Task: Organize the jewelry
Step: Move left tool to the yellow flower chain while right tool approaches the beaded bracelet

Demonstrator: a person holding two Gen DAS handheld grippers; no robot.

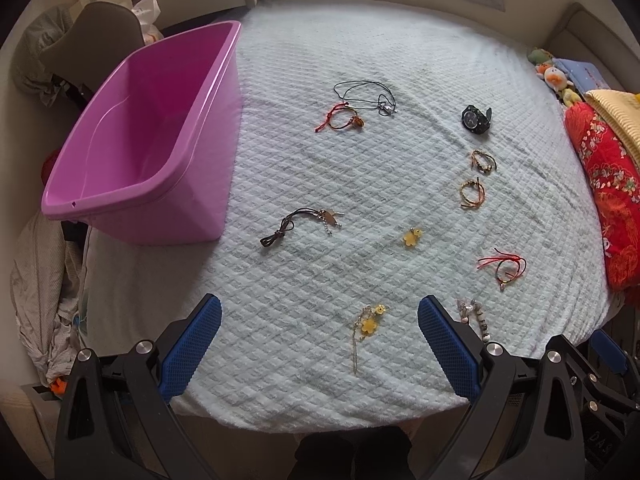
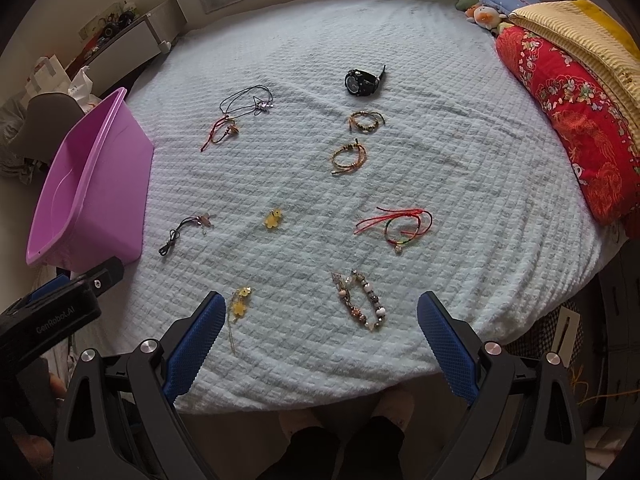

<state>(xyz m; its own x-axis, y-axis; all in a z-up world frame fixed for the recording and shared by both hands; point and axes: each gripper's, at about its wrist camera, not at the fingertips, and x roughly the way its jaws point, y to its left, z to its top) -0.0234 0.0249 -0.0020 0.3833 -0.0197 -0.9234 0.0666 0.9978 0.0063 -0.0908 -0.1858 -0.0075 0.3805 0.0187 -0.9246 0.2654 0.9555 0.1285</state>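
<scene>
Only legible text: "GenRobot.AI" on the left claw (image 2: 52, 320) body, seen at the right view's left edge. Left claw (image 1: 319, 334) fingers wide apart, holding nothing, over the near edge of the bed (image 1: 400, 60); the yellow flower charm (image 1: 369, 326) lies between them. Right claw (image 2: 321, 330) also spread, nothing held; the beaded bracelet (image 2: 362, 300) sits between its fingers (in the left view that bracelet is partly hidden behind the right finger). Jewelry is scattered on the pale quilted cover: black watch (image 2: 362, 80), red cord bracelet (image 2: 396, 226), small yellow charm (image 2: 273, 218). Pink bin (image 1: 148, 140) stands on the bed's left side, nothing visible inside. Watch dial markings unreadable.
</scene>
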